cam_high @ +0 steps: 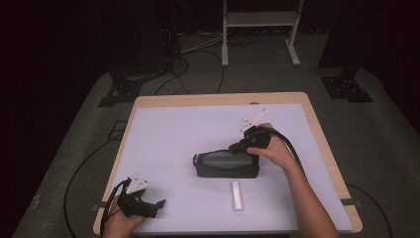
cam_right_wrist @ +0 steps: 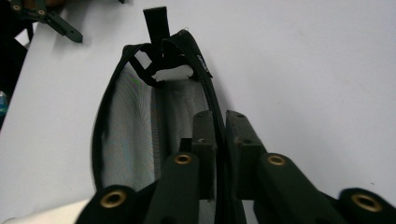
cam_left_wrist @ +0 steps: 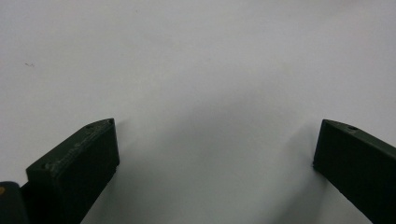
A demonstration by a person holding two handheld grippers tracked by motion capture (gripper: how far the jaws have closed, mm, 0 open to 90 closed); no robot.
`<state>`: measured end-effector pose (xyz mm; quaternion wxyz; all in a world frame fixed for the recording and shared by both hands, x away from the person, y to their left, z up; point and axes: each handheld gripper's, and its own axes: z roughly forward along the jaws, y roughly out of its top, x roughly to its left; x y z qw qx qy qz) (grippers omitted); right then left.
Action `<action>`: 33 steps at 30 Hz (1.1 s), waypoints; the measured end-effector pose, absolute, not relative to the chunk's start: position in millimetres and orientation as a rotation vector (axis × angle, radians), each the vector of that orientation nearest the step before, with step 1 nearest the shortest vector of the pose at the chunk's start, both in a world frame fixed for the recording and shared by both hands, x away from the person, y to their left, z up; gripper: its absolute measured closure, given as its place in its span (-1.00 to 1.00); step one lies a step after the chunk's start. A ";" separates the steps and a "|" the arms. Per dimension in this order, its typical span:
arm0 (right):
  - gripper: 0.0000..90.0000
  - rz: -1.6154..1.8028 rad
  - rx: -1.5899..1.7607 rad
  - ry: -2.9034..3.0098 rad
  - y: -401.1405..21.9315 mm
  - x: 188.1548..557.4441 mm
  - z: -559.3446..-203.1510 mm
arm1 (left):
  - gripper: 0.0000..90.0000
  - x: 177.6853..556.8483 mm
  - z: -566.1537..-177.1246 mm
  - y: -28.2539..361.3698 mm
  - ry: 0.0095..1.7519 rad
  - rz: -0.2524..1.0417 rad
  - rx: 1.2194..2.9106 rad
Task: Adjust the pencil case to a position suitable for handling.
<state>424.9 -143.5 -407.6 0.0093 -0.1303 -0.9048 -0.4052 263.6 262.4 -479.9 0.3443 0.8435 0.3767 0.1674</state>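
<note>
One black mesh pouch (cam_high: pixel 227 165) lay near the middle of the white table (cam_high: pixel 168 134), its long side running across the table and its zippered top open. In the right gripper view the pouch (cam_right_wrist: pixel 130 135) stretched away from the camera, its grey mesh wall on the left, its black zipper edge (cam_right_wrist: pixel 212 100) running straight down between the two jaws, and a short black pull tab (cam_right_wrist: pixel 156 21) sticking out at its far end.

The right gripper (cam_high: pixel 243 145) came down on the pouch's right end, its jaws drawn narrow with only a thin gap between them. The zipper edge sat in that gap, one jaw inside the pouch and one outside, and the pads appeared to pinch the fabric.

One small white bar-shaped object (cam_high: pixel 237 196) lay just in front of the pouch, on the person's side, apart from it and untouched.

The left gripper (cam_high: pixel 157 204) rested at the near left corner of the table, well apart from the pouch. Its jaws stood wide, with bare white tabletop between them.

Beyond the table, black cables (cam_high: pixel 198 54) trailed across the grey floor, and one pale metal stand (cam_high: pixel 260 29) stood at the back. Nothing lay between either gripper and the pouch.
</note>
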 end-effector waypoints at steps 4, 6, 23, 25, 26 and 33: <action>0.66 -1.276 -0.410 -2.847 -144.1 421.8 -404.4 | -1.00 263.6 -479.9 262.4 0.978 0.435 2.191; 0.58 -1.279 -0.420 -2.852 -145.1 420.1 -402.3 | -1.00 263.6 -479.9 262.4 0.979 0.435 2.191; -0.08 -1.432 -0.770 -2.840 -179.9 399.2 -386.8 | -1.00 263.4 -480.1 262.0 0.983 0.434 2.185; -0.11 -1.431 -0.803 -2.842 -184.7 396.3 -385.4 | -1.00 263.4 -480.1 262.0 0.982 0.434 2.185; -0.11 -1.435 -0.816 -2.846 -187.0 394.6 -384.9 | -1.00 263.4 -480.1 262.1 0.982 0.434 2.185; -0.11 -1.444 -0.910 -2.879 -202.0 381.5 -383.7 | -1.00 263.5 -480.1 262.2 0.980 0.436 2.187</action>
